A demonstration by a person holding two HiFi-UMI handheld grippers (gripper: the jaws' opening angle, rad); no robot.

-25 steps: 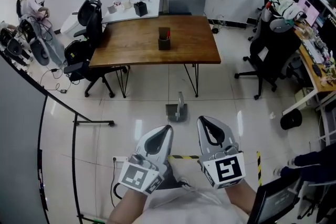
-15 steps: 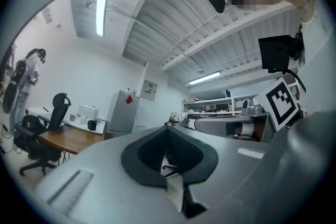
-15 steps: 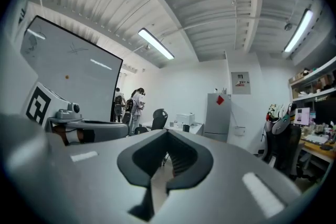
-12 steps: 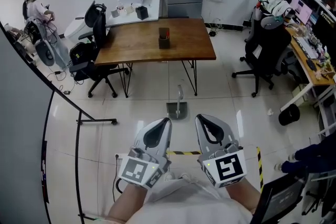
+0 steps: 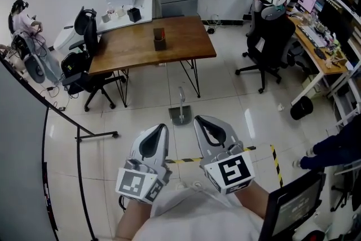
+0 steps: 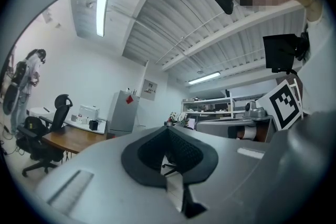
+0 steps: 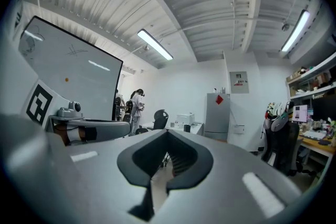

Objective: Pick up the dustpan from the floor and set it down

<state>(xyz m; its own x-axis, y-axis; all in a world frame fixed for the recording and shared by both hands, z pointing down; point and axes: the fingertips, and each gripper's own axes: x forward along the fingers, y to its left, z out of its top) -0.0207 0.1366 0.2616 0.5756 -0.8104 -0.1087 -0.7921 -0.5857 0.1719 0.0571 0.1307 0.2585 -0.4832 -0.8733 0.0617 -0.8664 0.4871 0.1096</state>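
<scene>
The grey dustpan (image 5: 180,114) stands on the tiled floor in front of the wooden table (image 5: 149,45), its handle upright. In the head view my left gripper (image 5: 159,130) and right gripper (image 5: 200,121) are held side by side near my body, short of the dustpan and apart from it. Both point level toward the room. In the left gripper view the left gripper (image 6: 168,131) has its jaws together with nothing between them. In the right gripper view the right gripper (image 7: 167,134) is shut and empty too. The dustpan is hidden in both gripper views.
A dark pen holder (image 5: 159,41) sits on the table. Black office chairs stand at left (image 5: 84,28) and right (image 5: 271,36). A black rail stand (image 5: 79,132) is at left, yellow-black floor tape (image 5: 265,148) near my feet, a monitor (image 5: 293,206) at lower right. A person (image 5: 20,17) stands far left.
I have stepped forward and the view has shifted right; table and dustpan sit further left in the head view. Both grippers stay shut, side by side, raised a little.
</scene>
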